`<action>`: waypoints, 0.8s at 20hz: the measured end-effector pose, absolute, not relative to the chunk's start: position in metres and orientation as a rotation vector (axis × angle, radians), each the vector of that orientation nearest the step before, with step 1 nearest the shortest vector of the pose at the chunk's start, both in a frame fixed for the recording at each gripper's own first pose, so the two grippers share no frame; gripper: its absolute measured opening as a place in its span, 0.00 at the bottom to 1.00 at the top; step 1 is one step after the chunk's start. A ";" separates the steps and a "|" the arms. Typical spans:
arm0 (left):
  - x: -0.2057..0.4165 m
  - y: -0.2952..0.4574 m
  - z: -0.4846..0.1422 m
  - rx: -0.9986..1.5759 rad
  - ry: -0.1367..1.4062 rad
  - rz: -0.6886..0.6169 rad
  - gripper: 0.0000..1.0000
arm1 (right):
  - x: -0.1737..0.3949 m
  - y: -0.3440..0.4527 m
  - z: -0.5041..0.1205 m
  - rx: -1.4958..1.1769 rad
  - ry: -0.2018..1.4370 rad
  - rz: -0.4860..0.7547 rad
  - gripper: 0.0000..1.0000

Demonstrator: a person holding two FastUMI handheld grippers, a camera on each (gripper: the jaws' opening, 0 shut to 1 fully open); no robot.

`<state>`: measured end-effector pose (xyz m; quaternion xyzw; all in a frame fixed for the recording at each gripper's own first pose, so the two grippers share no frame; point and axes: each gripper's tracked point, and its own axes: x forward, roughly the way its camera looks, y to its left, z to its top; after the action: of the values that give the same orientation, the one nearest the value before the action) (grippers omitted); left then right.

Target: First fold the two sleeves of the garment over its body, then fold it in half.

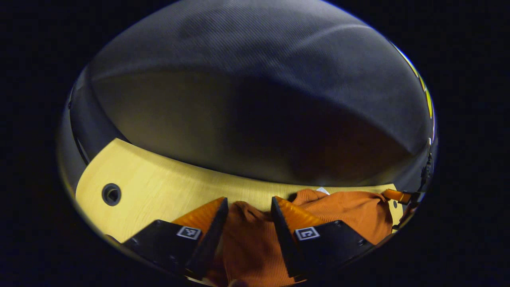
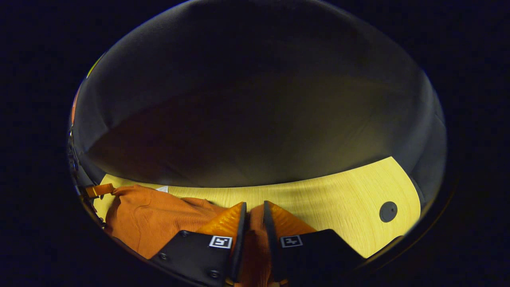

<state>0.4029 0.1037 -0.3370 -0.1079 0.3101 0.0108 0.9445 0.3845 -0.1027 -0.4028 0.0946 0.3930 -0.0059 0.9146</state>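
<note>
Each set of tongs, left [image 1: 249, 207] and right [image 2: 255, 211], consists of two wedge-shaped fingers with ribbed outer faces, tapering toward the tips. Every finger seats in a black angular mount bearing a square black-and-white fiducial marker. Small round screws are visible along the mount edges.

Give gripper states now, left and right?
Left gripper: open, orange garment between its fingers.
Right gripper: shut on the garment.
</note>
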 end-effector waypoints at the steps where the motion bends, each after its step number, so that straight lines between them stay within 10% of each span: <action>1: 0.400 0.108 -0.328 -0.221 0.622 0.038 0.72 | 0.382 -0.106 -0.402 0.198 0.802 -0.020 0.35; 2: 0.398 0.109 -0.320 -0.232 0.614 0.043 0.90 | 0.380 -0.112 -0.399 0.203 0.785 -0.022 0.47; 5: 0.390 0.120 -0.290 -0.250 0.555 0.077 0.93 | 0.375 -0.129 -0.381 0.185 0.717 -0.055 0.71; 16: 0.290 0.101 -0.057 -0.107 0.172 0.081 1.00 | 0.290 -0.108 -0.148 0.087 0.382 0.017 0.80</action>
<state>0.2897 0.1009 -0.0570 -0.0532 0.0857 0.0403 0.9941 0.2900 -0.1083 -0.1479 0.0435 0.1898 0.0082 0.9808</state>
